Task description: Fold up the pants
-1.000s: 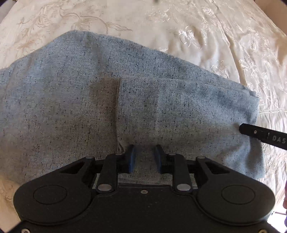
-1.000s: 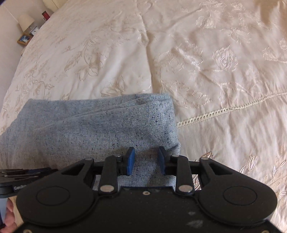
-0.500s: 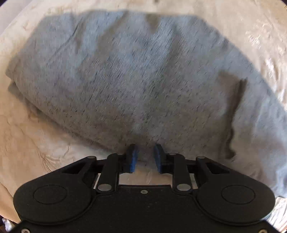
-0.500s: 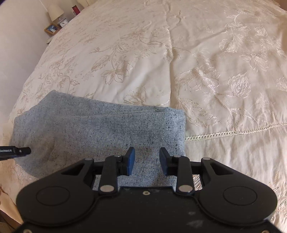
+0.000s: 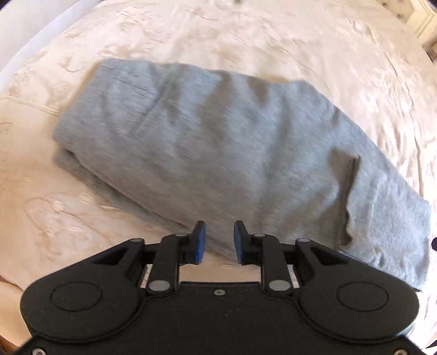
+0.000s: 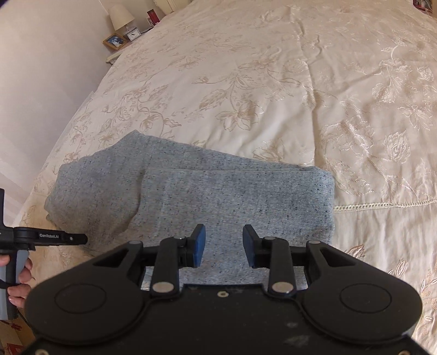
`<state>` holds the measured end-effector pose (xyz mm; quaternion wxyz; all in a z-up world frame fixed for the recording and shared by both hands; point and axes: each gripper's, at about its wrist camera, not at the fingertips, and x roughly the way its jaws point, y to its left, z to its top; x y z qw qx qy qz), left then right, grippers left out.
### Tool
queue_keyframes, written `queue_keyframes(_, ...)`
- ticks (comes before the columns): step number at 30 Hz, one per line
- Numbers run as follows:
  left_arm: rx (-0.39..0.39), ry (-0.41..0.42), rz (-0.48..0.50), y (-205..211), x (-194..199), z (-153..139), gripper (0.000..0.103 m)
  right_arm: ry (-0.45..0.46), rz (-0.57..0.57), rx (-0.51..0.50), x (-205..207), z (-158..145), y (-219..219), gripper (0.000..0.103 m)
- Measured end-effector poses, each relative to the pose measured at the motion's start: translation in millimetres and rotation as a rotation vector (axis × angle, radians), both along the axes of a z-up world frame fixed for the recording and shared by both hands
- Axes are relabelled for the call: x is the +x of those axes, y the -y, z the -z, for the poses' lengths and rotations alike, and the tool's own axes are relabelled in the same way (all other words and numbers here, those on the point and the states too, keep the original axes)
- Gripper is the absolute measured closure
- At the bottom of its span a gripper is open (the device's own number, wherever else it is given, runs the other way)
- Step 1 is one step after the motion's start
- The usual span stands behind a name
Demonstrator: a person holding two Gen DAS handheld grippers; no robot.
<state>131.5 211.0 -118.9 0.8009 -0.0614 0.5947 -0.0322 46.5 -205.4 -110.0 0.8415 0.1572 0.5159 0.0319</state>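
The folded grey speckled knit pants [image 6: 218, 202] lie on the cream embroidered bedspread [image 6: 273, 82], near its edge. Above the pants' near hem, the right gripper [image 6: 224, 247] hangs, its fingers parted with nothing gripped, having just been opening. The left gripper [image 5: 217, 241] hovers at the pants' near edge, fingers apart, empty

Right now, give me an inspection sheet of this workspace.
Surface: cream embroidered bedspread, lightly wrinkled.
Job's things: grey pants, folded into a flat bundle near the bed's edge.
Clutter: nothing seen.
Grippers: left gripper open, nothing between its pads; right gripper open above the pants, jaws just been opening, holding nothing.
Cables: nothing seen.
Surroundings: lamp, picture frame and small clock on a bedside table; pale wall.
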Motion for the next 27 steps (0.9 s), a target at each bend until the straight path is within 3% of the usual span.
queue_keyframes(4,0.003,-0.023,0.033,-21,10,18,0.068,-0.001,0.017,0.005,5,-2,-33,0.069)
queue_keyframes(6,0.018,-0.032,0.03,-31,12,28,0.059,-0.003,0.022,0.001,9,-2,-55,0.069)
queue_keyframes(8,0.037,-0.098,0.031,-37,21,47,0.055,-0.003,0.014,0.009,15,-3,-81,0.069)
queue_keyframes(12,-0.052,-0.164,0.062,-51,35,54,0.056,-0.005,-0.015,0.01,26,-4,-133,0.069)
queue_keyframes(17,-0.156,-0.083,0.134,-86,38,11,0.057,-0.014,-0.021,0.013,41,1,-186,0.069)
queue_keyframes(21,-0.15,0.032,0.08,-128,63,-17,0.055,-0.023,-0.016,0.028,51,4,-213,0.069)
queue_keyframes(24,-0.124,0.049,0.022,-155,95,-13,0.052,-0.027,-0.009,0.027,55,5,-226,0.069)
queue_keyframes(27,-0.132,-0.004,0.02,-167,120,12,0.05,-0.037,0.004,0.023,58,6,-231,0.069)
